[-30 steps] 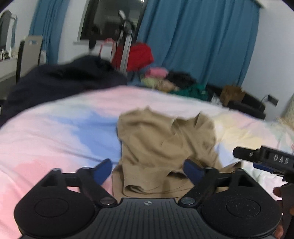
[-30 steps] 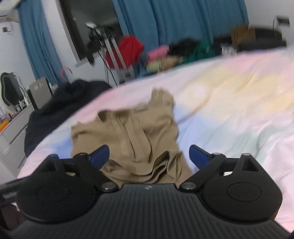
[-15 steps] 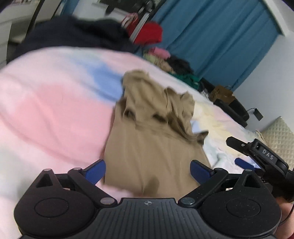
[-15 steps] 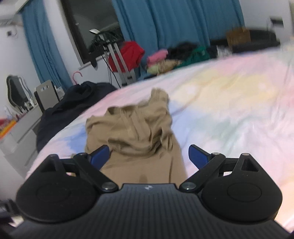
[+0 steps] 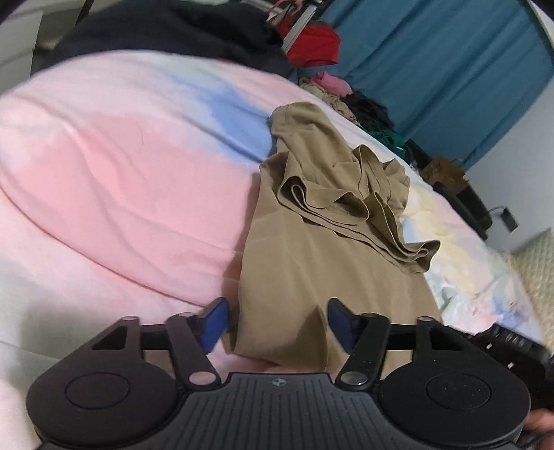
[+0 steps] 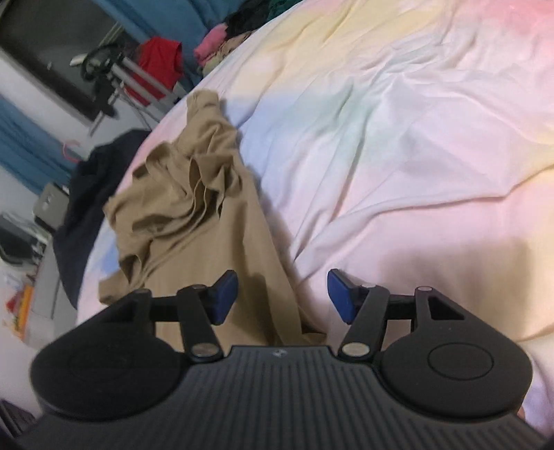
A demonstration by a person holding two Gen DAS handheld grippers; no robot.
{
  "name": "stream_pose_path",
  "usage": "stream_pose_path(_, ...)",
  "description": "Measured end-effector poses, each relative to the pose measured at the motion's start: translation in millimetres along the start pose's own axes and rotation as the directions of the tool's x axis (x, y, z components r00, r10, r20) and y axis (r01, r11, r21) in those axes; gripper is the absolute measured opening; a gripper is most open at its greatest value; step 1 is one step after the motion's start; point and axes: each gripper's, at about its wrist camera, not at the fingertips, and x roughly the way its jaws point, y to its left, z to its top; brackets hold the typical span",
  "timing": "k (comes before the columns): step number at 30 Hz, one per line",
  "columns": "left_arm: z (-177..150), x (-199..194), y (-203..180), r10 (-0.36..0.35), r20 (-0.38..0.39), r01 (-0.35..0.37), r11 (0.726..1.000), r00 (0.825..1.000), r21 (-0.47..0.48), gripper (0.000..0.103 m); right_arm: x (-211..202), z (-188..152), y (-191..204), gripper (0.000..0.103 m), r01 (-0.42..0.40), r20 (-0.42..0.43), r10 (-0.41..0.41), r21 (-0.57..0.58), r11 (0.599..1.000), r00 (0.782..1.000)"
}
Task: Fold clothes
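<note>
A tan garment lies on the pastel bedsheet, its far half bunched in folds and its near half flat. My left gripper hovers low over the garment's near left corner. Its jaws are closing with the cloth's hem between the blue pads, which do not visibly press on it. In the right wrist view the tan garment runs toward my right gripper. Its jaws are closing too. The hem's right corner sits between them near the left pad, while the right pad is over bare bedsheet.
A dark clothing heap lies at the bed's far left. Beyond the bed are a red garment on a rack, a pile of mixed clothes and blue curtains. A quilted cushion is at the right.
Both grippers have dropped toward the garment's near hem and rolled. Their jaws stand narrower than before. The garment's near half now lies flat and stretched toward me.
</note>
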Motion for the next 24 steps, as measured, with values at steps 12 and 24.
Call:
stream_pose_path(12,-4,-5,-6,0.021,0.046,-0.022,0.999,0.999,0.026,0.009,-1,-5,13,0.005,0.103,0.062,-0.095,-0.136,0.985,0.994)
stream_pose_path(24,-6,-25,-7,0.026,0.043,-0.028,0.999,0.999,0.030,0.025,-2,-2,1,0.007,0.139,0.069,-0.134,-0.067,0.988,0.989)
